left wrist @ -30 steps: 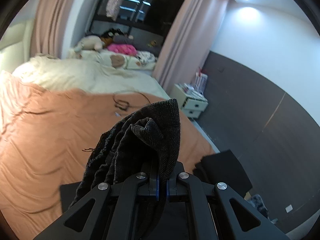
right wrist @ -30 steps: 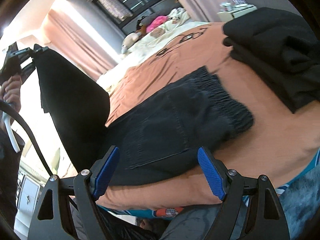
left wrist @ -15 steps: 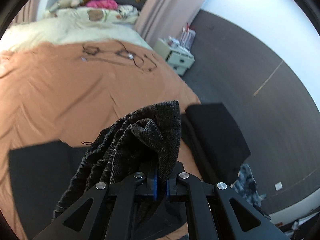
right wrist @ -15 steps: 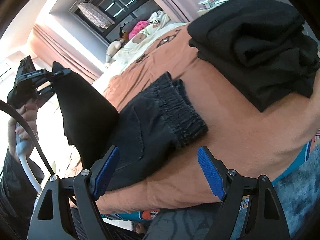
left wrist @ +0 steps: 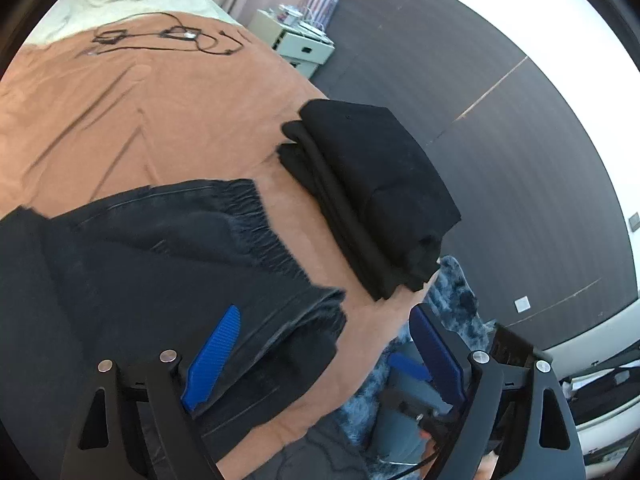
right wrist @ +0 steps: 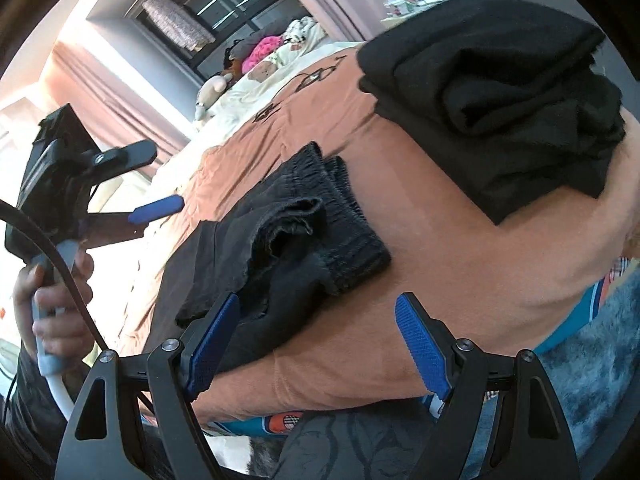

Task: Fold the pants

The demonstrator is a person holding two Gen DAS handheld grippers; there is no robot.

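Observation:
The dark grey pants (left wrist: 168,264) lie folded on the orange bedspread (left wrist: 120,112), with the leg hems laid over the elastic waistband (right wrist: 352,232). My left gripper (left wrist: 324,352) is open and empty just above the pants' near edge. It also shows in the right wrist view (right wrist: 148,184), held in a hand to the left of the pants. My right gripper (right wrist: 316,340) is open and empty at the bed's front edge, its left fingertip (right wrist: 216,332) over the pants.
A stack of folded black clothes (left wrist: 372,200) sits on the bed right of the pants. Black cables (left wrist: 168,38) lie farther up the bedspread. A white nightstand (left wrist: 296,40) stands by the dark wall. A blue shaggy rug (right wrist: 592,360) lies below the bed edge.
My left gripper lowered the pant legs onto the waistband, opened and let go of them. The pants now lie folded over. My right gripper stayed open and shifted little.

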